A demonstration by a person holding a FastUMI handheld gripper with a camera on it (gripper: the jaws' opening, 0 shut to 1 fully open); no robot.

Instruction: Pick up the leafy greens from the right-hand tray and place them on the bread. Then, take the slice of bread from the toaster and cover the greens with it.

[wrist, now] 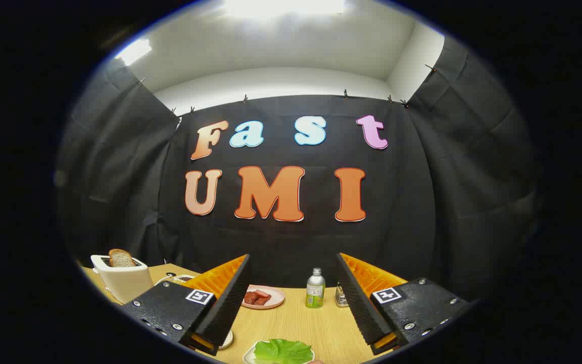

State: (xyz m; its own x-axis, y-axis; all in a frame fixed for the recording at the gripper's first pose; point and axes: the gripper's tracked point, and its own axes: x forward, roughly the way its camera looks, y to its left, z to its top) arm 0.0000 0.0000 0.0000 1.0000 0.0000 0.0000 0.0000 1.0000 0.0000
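My gripper (pixel 293 290) hangs above the wooden table, open, with nothing between its fingers. Below and between the fingers lie the leafy greens (pixel 283 350) on a small white tray (pixel 248 356). A white toaster (pixel 123 279) stands far off to the left of the left finger, and a slice of brown bread (pixel 120 258) sticks up out of its slot. By the left finger's lower tip peeks the rim of a white plate (pixel 227 339); what is on it is hidden.
A pink plate (pixel 271 302) with reddish meat pieces (pixel 257 297) sits beyond the fingers at the table's back. Beside it stand a small green-labelled bottle (pixel 314 289) and a little shaker (pixel 341 297). A small dish (pixel 184 278) lies right of the toaster.
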